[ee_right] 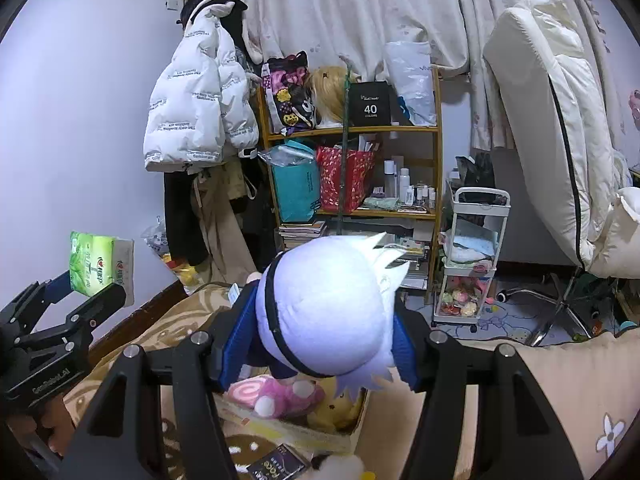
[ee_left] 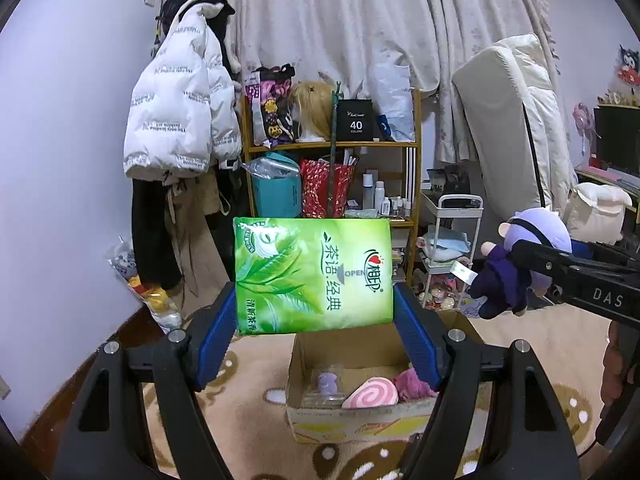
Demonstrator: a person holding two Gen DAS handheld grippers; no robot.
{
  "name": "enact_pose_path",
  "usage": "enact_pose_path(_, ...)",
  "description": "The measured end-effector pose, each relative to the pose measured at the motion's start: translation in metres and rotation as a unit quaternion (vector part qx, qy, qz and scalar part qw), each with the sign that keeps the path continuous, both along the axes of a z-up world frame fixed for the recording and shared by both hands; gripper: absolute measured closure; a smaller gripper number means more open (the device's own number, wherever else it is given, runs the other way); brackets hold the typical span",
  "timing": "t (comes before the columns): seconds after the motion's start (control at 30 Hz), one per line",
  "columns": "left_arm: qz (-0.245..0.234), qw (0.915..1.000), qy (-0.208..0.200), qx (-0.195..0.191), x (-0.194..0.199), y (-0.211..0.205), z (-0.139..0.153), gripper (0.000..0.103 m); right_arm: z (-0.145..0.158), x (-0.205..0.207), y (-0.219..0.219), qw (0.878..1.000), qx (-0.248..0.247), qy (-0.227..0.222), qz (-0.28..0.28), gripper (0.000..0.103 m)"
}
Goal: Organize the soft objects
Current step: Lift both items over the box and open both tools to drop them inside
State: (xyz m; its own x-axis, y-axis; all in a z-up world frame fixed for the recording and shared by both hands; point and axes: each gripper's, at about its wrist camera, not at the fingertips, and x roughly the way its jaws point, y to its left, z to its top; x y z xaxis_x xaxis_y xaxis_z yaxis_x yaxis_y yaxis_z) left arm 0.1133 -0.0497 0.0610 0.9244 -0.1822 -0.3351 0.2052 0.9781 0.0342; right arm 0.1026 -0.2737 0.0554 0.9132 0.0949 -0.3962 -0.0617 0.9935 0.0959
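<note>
a green tissue pack [ee_left: 314, 276] printed with tea leaves is held upright in the air, pinched at its two side edges between the blue pads of the left claw [ee_left: 315, 320]. it hangs above an open cardboard box [ee_left: 352, 420] that sits on a patterned beige rug [ee_left: 248, 420]. inside the box lie a pink swirl plush [ee_left: 372, 398], a dark pink fuzzy item [ee_left: 412, 386] and a small lavender toy [ee_left: 328, 382] in clear wrap. to the right, the right claw [ee_right: 324, 340] is closed on a plush doll [ee_right: 328, 312] with a pale lavender head and dark navy body, also held in the air near the box. in the right wrist view, a yellow plush [ee_right: 336, 412] shows in the box beneath the doll. behind stand a wooden shelf [ee_left: 416, 144] crowded with bags and bottles, a white puffer jacket [ee_left: 180, 104] hanging on the wall, and a small white cart [ee_left: 452, 248].
</note>
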Motion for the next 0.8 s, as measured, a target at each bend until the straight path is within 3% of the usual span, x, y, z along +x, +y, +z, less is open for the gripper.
enact_pose_path(0.17,-0.001,0.9993,0.035,-0.016,0.028,0.000,-0.023,0.028,-0.016,0.019,-0.009,0.999,0.049,0.016,0.009,0.038)
enact_pose_path(0.37,-0.008,0.9961,0.086,-0.020,0.053,-0.007,-0.054,0.029,-0.048,0.035,-0.011,0.998,0.043,0.043,0.013,0.038)
enact_pose_path(0.57,-0.002,0.9951,0.099,-0.002,0.063,-0.016,-0.074,0.028,-0.077,0.052,-0.018,0.995,0.065,0.073,0.003,0.038)
enact_pose_path(0.8,0.001,0.9926,0.120,0.015,0.070,-0.021,-0.088,0.028,-0.091,0.058,-0.023,0.995,0.056,0.088,-0.005,0.036)
